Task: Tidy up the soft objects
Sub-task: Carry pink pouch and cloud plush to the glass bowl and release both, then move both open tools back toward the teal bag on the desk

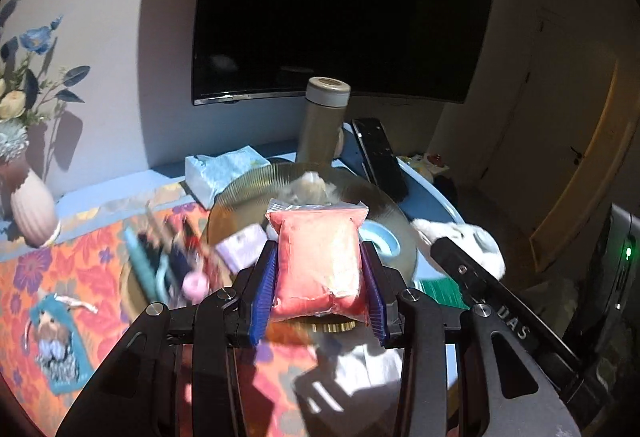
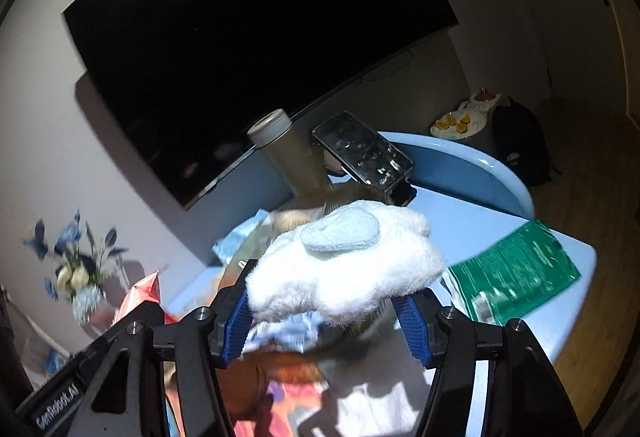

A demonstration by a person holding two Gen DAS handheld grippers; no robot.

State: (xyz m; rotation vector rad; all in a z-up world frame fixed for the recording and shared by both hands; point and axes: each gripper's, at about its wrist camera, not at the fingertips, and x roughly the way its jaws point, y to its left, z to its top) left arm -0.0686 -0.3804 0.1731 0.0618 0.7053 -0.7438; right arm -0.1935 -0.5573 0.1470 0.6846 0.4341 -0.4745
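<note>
My left gripper [image 1: 319, 273] is shut on a pink soft pack in a clear bag [image 1: 318, 261] and holds it above a round ribbed glass plate [image 1: 248, 185]. My right gripper [image 2: 326, 305] is shut on a white fluffy plush [image 2: 344, 269] with a pale blue pad on top, held above the table. The plush also shows at the right of the left wrist view [image 1: 460, 237], and the pink pack's edge at the left of the right wrist view [image 2: 142, 295]. A lilac soft item [image 1: 242, 247] lies on the plate.
A tan thermos [image 1: 322, 121] and a propped phone [image 2: 362, 153] stand behind the plate. A blue tissue pack [image 1: 224, 173], a pink vase with flowers [image 1: 32, 209], a green packet [image 2: 516, 269] and a teal pouch [image 1: 56, 337] lie around on the floral cloth. A TV hangs behind.
</note>
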